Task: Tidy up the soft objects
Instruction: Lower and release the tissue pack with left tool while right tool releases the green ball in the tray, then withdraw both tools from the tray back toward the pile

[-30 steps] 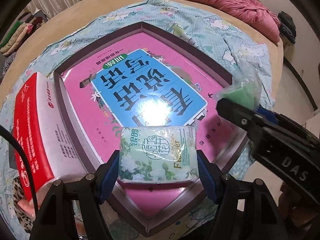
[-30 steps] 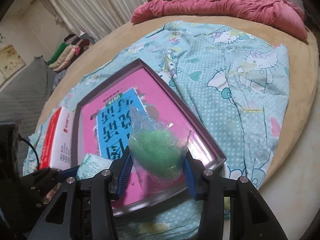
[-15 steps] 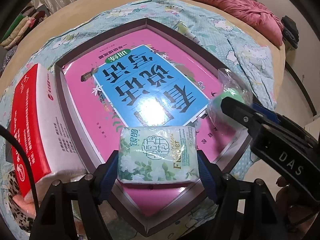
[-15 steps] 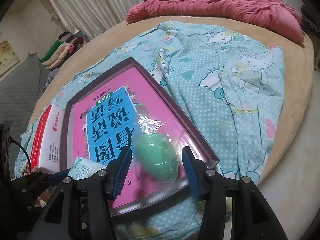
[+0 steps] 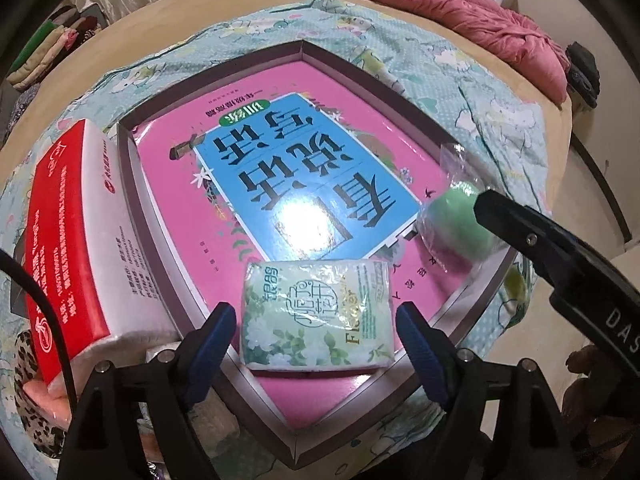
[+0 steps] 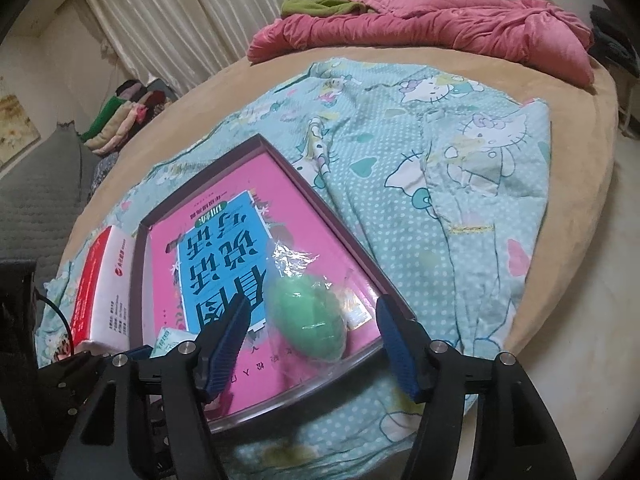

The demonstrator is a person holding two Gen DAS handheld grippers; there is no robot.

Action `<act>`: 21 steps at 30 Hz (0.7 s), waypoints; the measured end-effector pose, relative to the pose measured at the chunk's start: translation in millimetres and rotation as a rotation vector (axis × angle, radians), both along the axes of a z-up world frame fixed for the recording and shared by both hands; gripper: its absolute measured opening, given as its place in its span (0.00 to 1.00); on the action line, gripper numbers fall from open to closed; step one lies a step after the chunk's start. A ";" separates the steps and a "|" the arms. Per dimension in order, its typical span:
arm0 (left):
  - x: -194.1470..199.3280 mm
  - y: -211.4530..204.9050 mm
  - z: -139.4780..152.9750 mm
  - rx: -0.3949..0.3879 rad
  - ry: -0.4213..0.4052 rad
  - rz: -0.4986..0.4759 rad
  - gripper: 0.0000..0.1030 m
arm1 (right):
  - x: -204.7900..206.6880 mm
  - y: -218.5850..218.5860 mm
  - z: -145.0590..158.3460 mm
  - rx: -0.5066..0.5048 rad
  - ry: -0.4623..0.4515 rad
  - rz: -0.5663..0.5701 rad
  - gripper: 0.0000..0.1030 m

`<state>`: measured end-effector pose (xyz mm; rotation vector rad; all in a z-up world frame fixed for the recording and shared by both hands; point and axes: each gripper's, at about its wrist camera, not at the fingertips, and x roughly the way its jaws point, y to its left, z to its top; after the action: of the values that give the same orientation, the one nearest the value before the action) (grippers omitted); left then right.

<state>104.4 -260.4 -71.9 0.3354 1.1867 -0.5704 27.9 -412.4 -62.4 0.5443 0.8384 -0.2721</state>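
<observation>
A shallow box tray (image 5: 132, 184) with a dark rim and a pink printed liner lies on a Hello Kitty sheet (image 6: 460, 168) spread over a round bed (image 6: 580, 208).

The left hand-held gripper (image 5: 316, 336) hovers at the near corner of the tray. Its blue-padded fingers (image 5: 212, 332) stand apart on either side of a floral tissue pack (image 5: 316, 316), with a clear gap on each side, so it grips nothing. The pack lies flat on the pink liner just inside the near rim.

The right hand-held gripper (image 6: 316, 332) is likewise spread wide. A green egg-shaped sponge in clear plastic wrap (image 6: 308, 320) rests on the liner between its fingers, nearer the left one but apparently touching neither. In the left wrist view the sponge (image 5: 460, 220) sits at the right side of the tray, well apart from the tissue pack.

A red-and-white tissue box (image 5: 68, 240) leans against the tray's left rim from outside. A pink duvet (image 6: 440, 20) is bunched at the far edge of the bed.

The step in hand appears to be the release: both soft items look set down in the tray and both grippers are let go. The next move probably calls for drawing each gripper straight back without catching the loose wrap or nudging the pack, then turning to whatever remains outside. The tissue box is the likely candidate; it seems broad, so it would need a wide-open grasp across its narrower side.
</observation>
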 end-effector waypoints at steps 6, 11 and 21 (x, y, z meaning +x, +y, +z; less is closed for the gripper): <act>-5.8 4.3 11.1 -0.016 -0.022 0.003 0.81 | -4.5 -1.9 5.8 0.008 -0.012 -0.014 0.70; -13.7 9.2 23.7 -0.035 -0.054 0.009 0.83 | -7.7 -1.6 11.0 0.006 -0.012 -0.026 0.73; -30.9 32.8 57.4 -0.055 -0.136 0.072 0.86 | -15.2 4.8 25.9 -0.028 -0.019 -0.026 0.76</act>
<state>73.5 -227.6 -14.5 0.2791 1.0464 -0.5082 12.7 -407.6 -36.5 0.5315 0.8080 -0.3018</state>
